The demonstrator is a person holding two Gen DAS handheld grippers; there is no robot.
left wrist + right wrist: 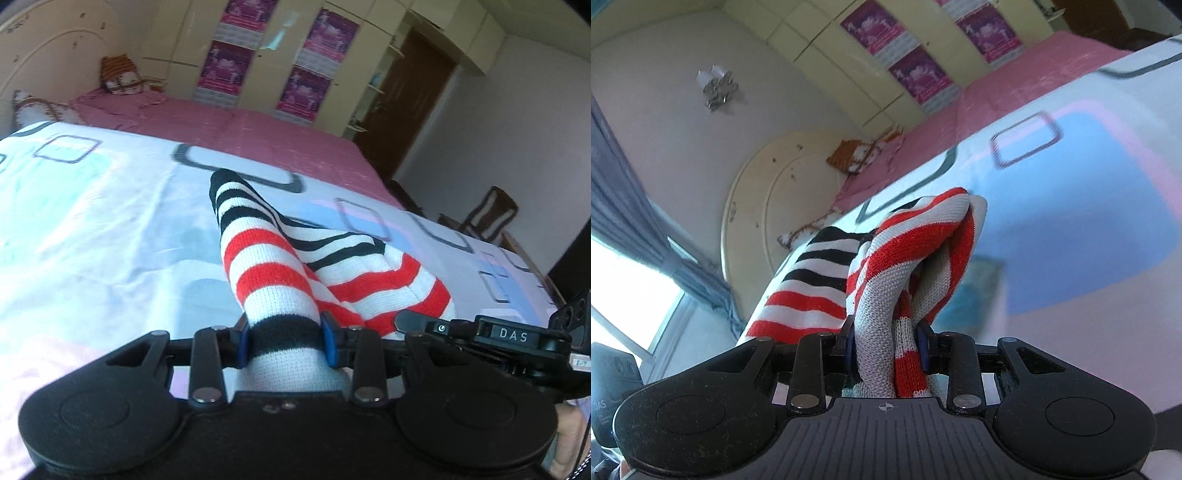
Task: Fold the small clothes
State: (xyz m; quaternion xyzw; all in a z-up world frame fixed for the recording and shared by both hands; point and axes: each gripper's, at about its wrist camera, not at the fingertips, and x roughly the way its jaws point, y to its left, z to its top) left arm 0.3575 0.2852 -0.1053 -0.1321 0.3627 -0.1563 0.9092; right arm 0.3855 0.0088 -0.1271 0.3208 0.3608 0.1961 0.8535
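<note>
The left gripper (286,341) has its blue fingers (330,341) closed partway on the black band of a striped sock (266,258), which stretches ahead of them above the patterned bed sheet (110,229). The right gripper (888,349) pinches a bunched red-and-white fold of the same sock (908,266) between its fingers (849,345), the black-striped part trailing off to their left.

You've got one striped knit sock (258,254), red, black and white bands, bunched and doubled over, its dark toe pointing to 12 o'clock above the bed sheet (92,221).
</note>
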